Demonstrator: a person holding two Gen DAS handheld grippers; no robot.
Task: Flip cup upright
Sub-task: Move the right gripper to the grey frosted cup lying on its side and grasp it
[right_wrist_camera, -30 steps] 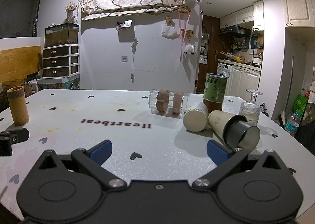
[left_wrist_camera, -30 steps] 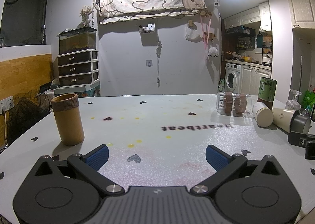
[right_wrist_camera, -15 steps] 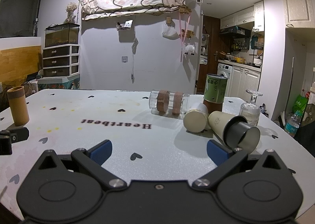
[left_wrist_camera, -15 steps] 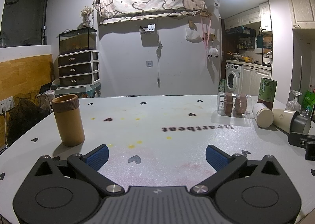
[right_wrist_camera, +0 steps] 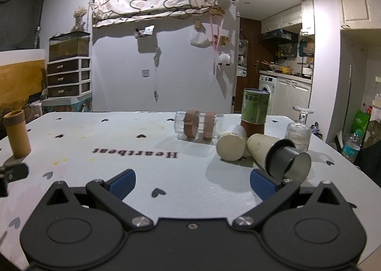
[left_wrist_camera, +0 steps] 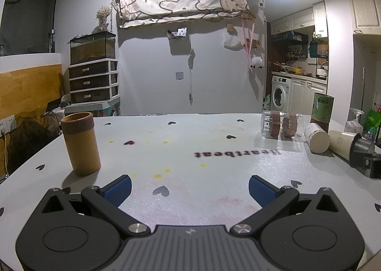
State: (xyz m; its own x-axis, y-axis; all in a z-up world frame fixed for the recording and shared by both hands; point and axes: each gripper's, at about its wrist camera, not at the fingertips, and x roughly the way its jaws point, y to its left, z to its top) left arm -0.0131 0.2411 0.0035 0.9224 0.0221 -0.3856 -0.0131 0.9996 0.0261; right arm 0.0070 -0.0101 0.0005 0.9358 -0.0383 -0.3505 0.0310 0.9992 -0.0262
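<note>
Several cups lie on their sides on the white table (right_wrist_camera: 142,151): a clear glass with two brown bands (right_wrist_camera: 198,125), a white paper cup with its base toward me (right_wrist_camera: 231,143), and a cream paper cup with a black cup stuck in its mouth (right_wrist_camera: 278,155). My right gripper (right_wrist_camera: 191,181) is open and empty, its right fingertip just in front of the black cup. My left gripper (left_wrist_camera: 189,188) is open and empty over the table's near edge. The fallen cups also show in the left wrist view, far right (left_wrist_camera: 318,138). A bamboo cup (left_wrist_camera: 81,143) stands upright at the left.
A green tin (right_wrist_camera: 254,110) stands upright behind the fallen cups. A stemmed glass (right_wrist_camera: 298,129) stands upside down to the right. The bamboo cup (right_wrist_camera: 17,134) stands at the far left in the right wrist view. The table's right edge is close beyond the cups.
The right wrist view has shifted slightly closer to the fallen cups. The left gripper has not visibly moved. Both stay open.
</note>
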